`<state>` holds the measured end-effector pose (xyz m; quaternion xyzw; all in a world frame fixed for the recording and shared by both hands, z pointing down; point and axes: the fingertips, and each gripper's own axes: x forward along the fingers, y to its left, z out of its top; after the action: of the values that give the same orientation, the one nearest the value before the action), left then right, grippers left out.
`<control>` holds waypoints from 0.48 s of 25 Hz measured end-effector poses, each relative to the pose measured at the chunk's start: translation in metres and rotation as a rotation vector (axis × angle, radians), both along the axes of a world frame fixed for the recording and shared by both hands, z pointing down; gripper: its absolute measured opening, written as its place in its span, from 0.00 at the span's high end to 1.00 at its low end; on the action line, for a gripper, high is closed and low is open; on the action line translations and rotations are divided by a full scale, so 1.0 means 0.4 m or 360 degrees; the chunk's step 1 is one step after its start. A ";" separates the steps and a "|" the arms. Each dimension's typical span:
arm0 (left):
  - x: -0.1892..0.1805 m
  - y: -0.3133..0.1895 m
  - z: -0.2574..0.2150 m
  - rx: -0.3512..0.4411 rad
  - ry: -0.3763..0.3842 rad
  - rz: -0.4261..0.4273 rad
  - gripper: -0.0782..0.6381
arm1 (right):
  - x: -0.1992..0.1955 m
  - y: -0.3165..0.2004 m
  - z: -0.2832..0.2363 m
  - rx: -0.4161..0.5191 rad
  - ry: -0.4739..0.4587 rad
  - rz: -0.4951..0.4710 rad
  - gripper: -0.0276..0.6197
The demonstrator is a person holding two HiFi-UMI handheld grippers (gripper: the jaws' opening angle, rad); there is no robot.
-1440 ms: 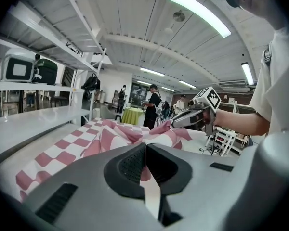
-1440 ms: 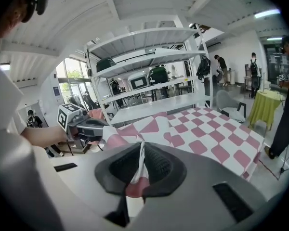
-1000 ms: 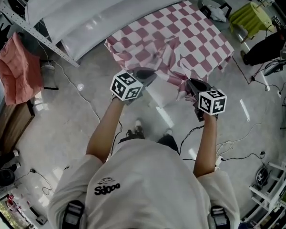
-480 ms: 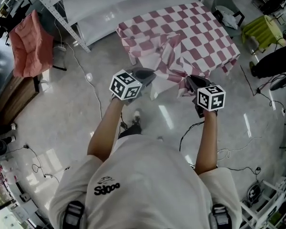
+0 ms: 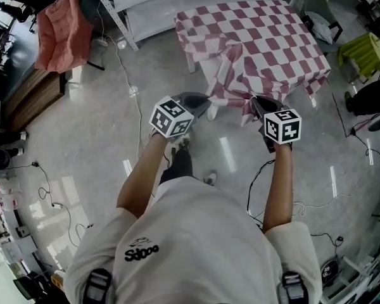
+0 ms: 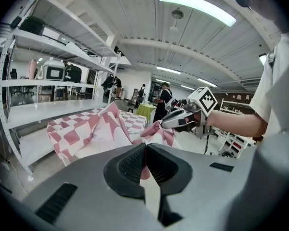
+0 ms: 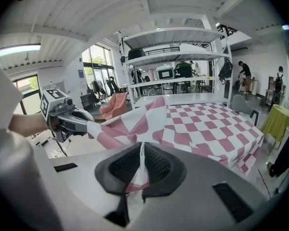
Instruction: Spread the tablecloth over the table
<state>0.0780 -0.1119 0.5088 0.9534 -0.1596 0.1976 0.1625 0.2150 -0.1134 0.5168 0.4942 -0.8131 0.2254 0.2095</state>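
Tablecloth (image 5: 266, 40) sits at the upper right of the head view, with its near edge bunched up. It looks soft, light and floppy. The left gripper (image 5: 204, 103) and right gripper (image 5: 258, 104) each pinch that near edge, a good place to pull from.

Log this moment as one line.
left hand-held gripper: shut on tablecloth | right hand-held gripper: shut on tablecloth | tablecloth: near edge lifted, bunched

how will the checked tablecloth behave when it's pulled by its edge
Probably floppy: the tablecloth sags in folds between the left tongs and right tongs. Likely light, since two small pinches at its edge hold it up. Pushed, it would probably bunch, not slide flat; its near part is rumpled.
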 end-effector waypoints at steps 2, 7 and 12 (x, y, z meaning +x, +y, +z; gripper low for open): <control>-0.008 0.058 0.022 0.0012 -0.0035 -0.0003 0.85 | -0.009 0.033 0.024 -0.0009 0.0018 -0.0027 0.89; -0.022 0.185 0.064 -0.0062 -0.0023 -0.0076 0.85 | -0.025 0.121 0.079 -0.0048 0.0027 -0.0049 0.89; -0.034 0.292 0.090 -0.0128 -0.0036 -0.0087 0.85 | -0.041 0.171 0.106 -0.0048 0.0092 -0.0025 0.89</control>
<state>0.0643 0.0050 0.5448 0.9391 -0.1793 0.2103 0.2041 0.1986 -0.0450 0.5591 0.4909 -0.8071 0.2215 0.2420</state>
